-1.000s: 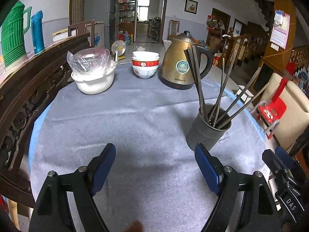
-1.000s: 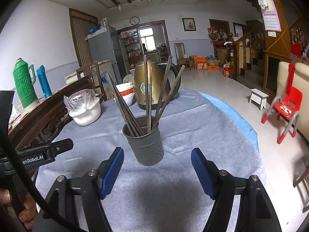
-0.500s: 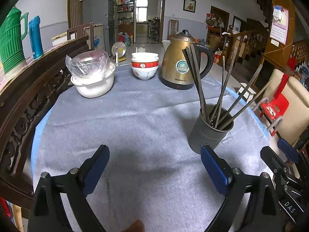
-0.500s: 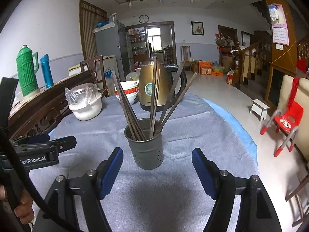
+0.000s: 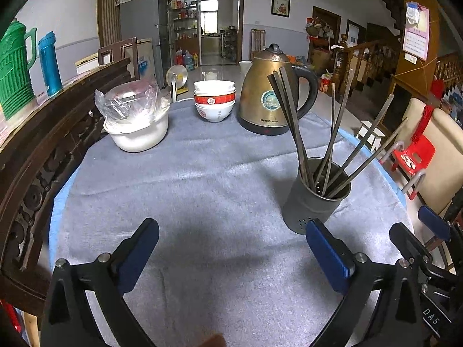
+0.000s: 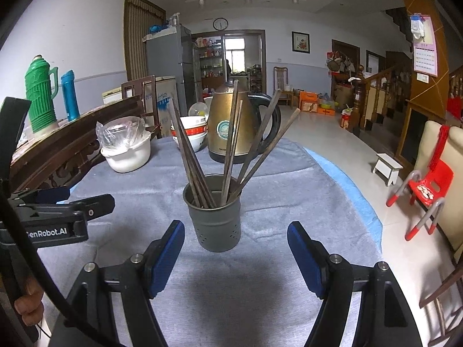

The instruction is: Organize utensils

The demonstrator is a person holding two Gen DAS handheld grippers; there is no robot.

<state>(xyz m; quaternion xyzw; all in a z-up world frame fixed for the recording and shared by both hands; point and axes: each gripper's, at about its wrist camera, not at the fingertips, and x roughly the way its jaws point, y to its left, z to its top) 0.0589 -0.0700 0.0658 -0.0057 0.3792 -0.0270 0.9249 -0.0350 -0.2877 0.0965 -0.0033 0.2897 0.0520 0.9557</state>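
A grey metal utensil holder (image 5: 315,196) stands upright on the grey tablecloth, right of the middle. Several dark chopsticks (image 5: 292,127) stand in it, fanned out. In the right wrist view the holder (image 6: 215,222) sits straight ahead with its chopsticks (image 6: 231,147). My left gripper (image 5: 231,248) is open and empty, above the cloth, left of the holder. My right gripper (image 6: 235,248) is open and empty, just in front of the holder, which lies beyond the fingertips. The right gripper also shows at the left wrist view's right edge (image 5: 419,237); the left gripper shows in the right wrist view (image 6: 62,202).
At the back of the table stand a brass kettle (image 5: 270,92), stacked bowls (image 5: 214,104) and a white pot with a plastic bag (image 5: 136,118). A carved wooden bench (image 5: 43,133) runs along the left. A red child's chair (image 6: 425,190) stands on the floor at right.
Both grippers have pulled back a little and risen slightly from the holder. Both stay open and empty. The holder and chopsticks have not moved.
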